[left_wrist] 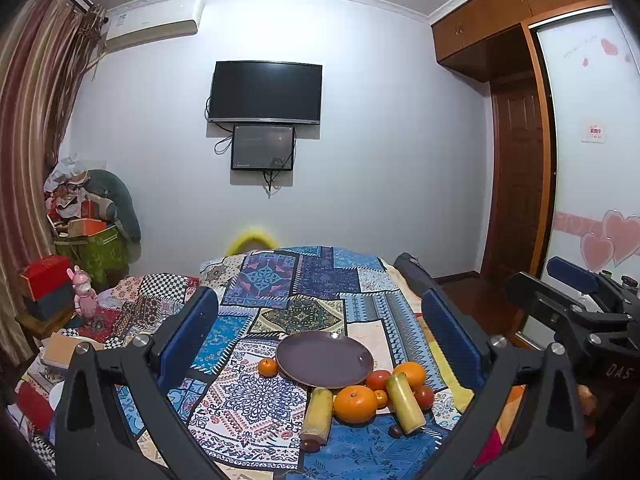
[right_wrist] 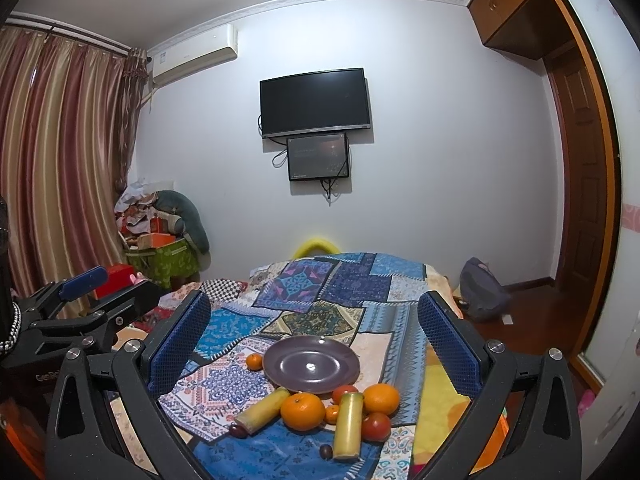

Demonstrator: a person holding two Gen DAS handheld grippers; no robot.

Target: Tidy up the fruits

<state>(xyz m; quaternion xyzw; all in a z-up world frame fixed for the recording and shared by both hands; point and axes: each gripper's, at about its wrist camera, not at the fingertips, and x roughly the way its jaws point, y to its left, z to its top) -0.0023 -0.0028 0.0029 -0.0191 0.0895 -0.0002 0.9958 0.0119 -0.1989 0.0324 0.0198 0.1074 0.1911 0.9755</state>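
with both your left gripper (left_wrist: 320,344) and right gripper (right_wrist: 314,344) spread wide and empty, pinch the large round orange (right_wrist: 303,411), beside the empty purple plate (right_wrist: 311,365), gently across its firm, smooth middle.

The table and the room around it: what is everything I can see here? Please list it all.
Plate: 1, purple, empty, mid-cloth.
Oranges: 2 large, orange, in front of the plate.
Small oranges: 2, one left of the plate, one among the pile.
Tomatoes: 2, red, in the pile.
Yellow cylinders: 2, lying by the oranges.
Dark fruits: 2, small, at the cylinders' near ends.
Cloth: 1, blue patchwork, covering the table.
TV: 1, black, on the wall; smaller screen under it.
Air conditioner: 1, white, high on the wall.
Curtains: striped, left.
Wardrobe: brown, right.
Left fingers: blue, open.
Right fingers: blue, open.
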